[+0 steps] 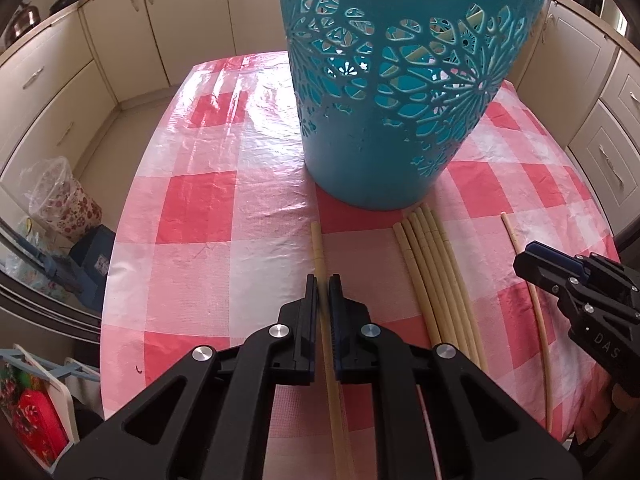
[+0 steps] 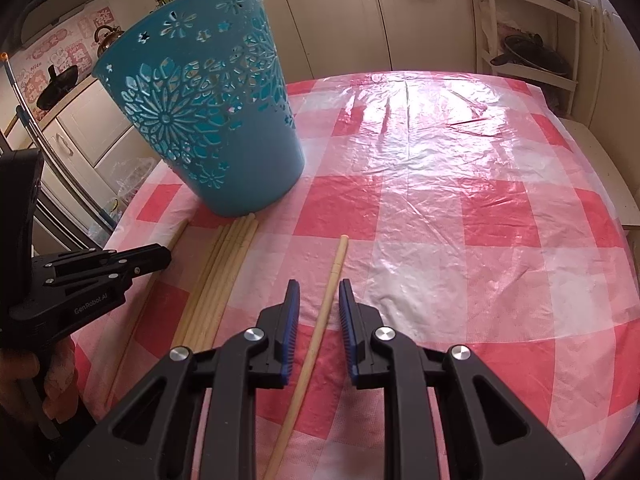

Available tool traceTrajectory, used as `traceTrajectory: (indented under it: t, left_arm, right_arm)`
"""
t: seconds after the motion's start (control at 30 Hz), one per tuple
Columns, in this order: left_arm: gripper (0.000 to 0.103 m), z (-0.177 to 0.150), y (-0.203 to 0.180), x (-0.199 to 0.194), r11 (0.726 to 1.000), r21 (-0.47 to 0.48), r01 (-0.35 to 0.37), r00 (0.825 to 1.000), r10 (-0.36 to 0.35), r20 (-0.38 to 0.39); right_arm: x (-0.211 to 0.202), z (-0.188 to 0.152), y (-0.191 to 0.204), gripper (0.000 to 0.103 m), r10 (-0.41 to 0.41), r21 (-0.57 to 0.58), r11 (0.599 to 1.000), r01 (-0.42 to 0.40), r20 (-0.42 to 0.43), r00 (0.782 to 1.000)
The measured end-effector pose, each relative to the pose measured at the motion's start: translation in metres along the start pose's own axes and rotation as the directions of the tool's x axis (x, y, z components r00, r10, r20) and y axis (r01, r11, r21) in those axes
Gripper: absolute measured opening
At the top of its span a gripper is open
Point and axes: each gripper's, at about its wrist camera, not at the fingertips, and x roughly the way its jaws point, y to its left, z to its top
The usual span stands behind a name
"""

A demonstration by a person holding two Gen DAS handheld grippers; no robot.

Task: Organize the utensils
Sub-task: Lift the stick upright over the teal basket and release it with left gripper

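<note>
The left tongs (image 1: 323,280) are clenched on a single pale wooden chopstick (image 1: 318,248), its shaft pinched between the two pads and running straight on ahead toward the foot of the basket. The right tongs (image 2: 319,286) stand released, jaws a little apart, straddling another pale chopstick (image 2: 334,276) without pressing on it.

Largest on the pink-and-white checked tabletop (image 2: 440,208) is the tall teal plastic basket with cut-out flower patterns (image 1: 384,120), standing upright at the far side of both tongs. Just in front of its base lies a bundle of pale chopsticks (image 1: 432,280), side by side, between the two single sticks. All of them lie with their long axes pointing from the person toward the basket (so each tong lines up along its stick, not across it).

The coming move, as I judge it, turns on this: the basket's mouth sits ahead of and above the left tongs, so the held stick must rise and tip over the rim.

The rim is cut off in the left wrist view. Something pale shows through the cut-outs inside the basket, but what it is cannot be told. The near ends of both single chopsticks are hidden under the tongs' frames.
</note>
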Motion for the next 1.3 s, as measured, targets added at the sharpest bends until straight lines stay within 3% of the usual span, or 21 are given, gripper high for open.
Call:
traceTrajectory:
  t: [0.07,0.17,0.3,0.37,0.43,0.6,0.83,0.9,1.03,1.13,1.3]
  left_arm:
    - [0.006,-0.001,0.001,-0.002,1.000,-0.012,-0.005,1.000,0.005,0.008]
    - [0.006,-0.001,0.001,-0.001,0.999,-0.013,-0.030,1.000,0.030,0.005]
    - [0.020,-0.001,0.001,0.000,0.997,-0.014,-0.077,0.997,0.077,0.006]
    - [0.019,0.000,0.003,0.000,0.997,-0.015,-0.070,0.997,0.070,0.011]
    - [0.005,0.000,0.001,0.001,0.999,-0.003,-0.050,0.999,0.050,0.012]
    - [0.005,-0.004,0.008,-0.009,0.999,-0.048,-0.011,1.000,0.012,0.029]
    - [0.005,-0.003,0.031,-0.078,0.986,-0.126,0.109,0.984,-0.088,0.156]
    - [0.005,0.004,0.035,-0.103,0.980,-0.136,0.148,0.972,-0.119,0.203]
    - [0.005,0.029,0.035,-0.159,0.968,-0.128,0.217,0.928,-0.164,0.334]
    - [0.005,0.056,0.028,-0.194,0.966,-0.110,0.233,0.882,-0.162,0.443]
    - [0.005,0.106,0.008,-0.218,0.974,-0.119,0.193,0.790,-0.082,0.608]
  right_arm:
    - [0.002,0.000,0.006,0.012,0.006,-0.033,0.999,-0.007,-0.009,1.000]
    - [0.002,-0.001,0.009,0.012,-0.006,-0.043,0.999,0.005,-0.009,1.000]
    - [0.003,0.000,0.009,0.012,-0.010,-0.039,0.999,0.010,-0.009,1.000]
    - [0.004,0.001,0.013,0.012,-0.020,-0.055,0.998,0.019,-0.009,1.000]
    - [0.006,0.001,0.019,0.012,-0.035,-0.083,0.996,0.034,-0.009,0.999]
    - [0.009,0.001,0.025,0.011,-0.039,-0.095,0.995,0.038,-0.007,0.999]
    - [0.008,0.001,0.025,0.011,-0.040,-0.092,0.995,0.039,-0.005,0.999]
    - [0.009,0.000,0.025,0.011,-0.040,-0.092,0.995,0.039,-0.004,0.999]
    - [0.009,0.000,0.025,0.011,-0.040,-0.092,0.995,0.039,-0.004,0.999]
    - [0.009,0.000,0.025,0.011,-0.038,-0.093,0.995,0.038,-0.005,0.999]
    - [0.007,-0.002,0.023,0.011,-0.033,-0.087,0.996,0.032,-0.004,0.999]
